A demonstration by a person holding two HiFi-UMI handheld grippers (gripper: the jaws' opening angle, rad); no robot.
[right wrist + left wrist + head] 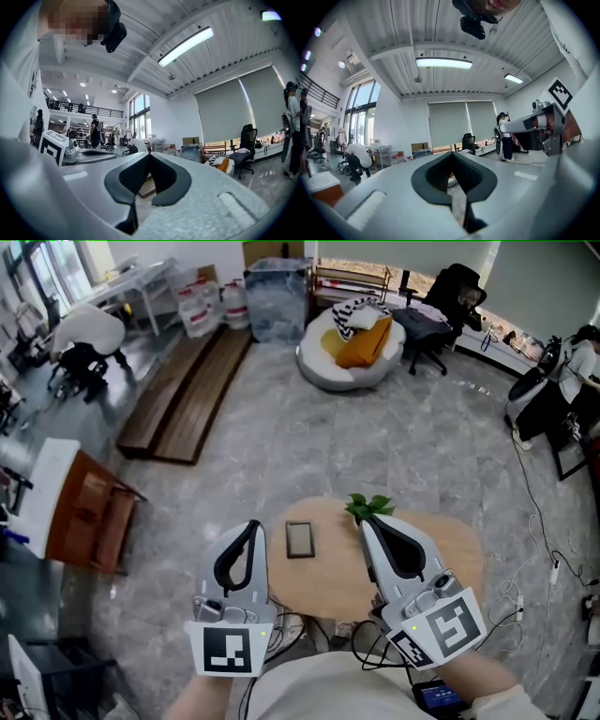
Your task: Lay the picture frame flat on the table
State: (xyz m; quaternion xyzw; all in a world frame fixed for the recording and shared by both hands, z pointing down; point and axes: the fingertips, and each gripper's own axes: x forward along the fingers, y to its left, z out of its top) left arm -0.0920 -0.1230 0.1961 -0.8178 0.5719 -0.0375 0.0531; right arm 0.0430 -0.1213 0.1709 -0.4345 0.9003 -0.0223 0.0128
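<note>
The picture frame [300,539] already lies flat near the table's [450,549] left edge, so the task looks done. The left gripper [252,524] and right gripper [367,520] are closed and empty, and need only rest.

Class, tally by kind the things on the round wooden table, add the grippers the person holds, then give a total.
picture frame: 1
plant: 1
grippers: 2 (left gripper, right gripper)
Total: 4
</note>
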